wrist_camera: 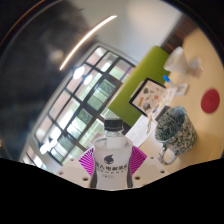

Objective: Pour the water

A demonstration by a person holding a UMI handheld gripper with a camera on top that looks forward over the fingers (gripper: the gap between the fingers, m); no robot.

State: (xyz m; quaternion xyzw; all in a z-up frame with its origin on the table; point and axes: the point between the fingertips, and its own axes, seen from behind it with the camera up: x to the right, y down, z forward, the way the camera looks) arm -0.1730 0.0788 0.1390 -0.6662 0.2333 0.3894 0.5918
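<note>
A clear plastic water bottle (113, 152) with a white cap and a dark printed label sits between my fingers, and my gripper (113, 160) is shut on it. A magenta pad (89, 159) presses on one side of the bottle and the other pad (135, 158) on the opposite side. The bottle is lifted and the whole view is tilted, with the room leaning over. A green and white patterned cup (171, 127) stands on the table just beyond the bottle, to its right. The bottle's lower part is hidden.
A large gridded window (85, 100) fills the space behind the bottle. A green panel (155, 68) and a white sheet with pictures (148, 97) lie beyond. A red round thing (210, 99) and a white object (183, 63) sit further off.
</note>
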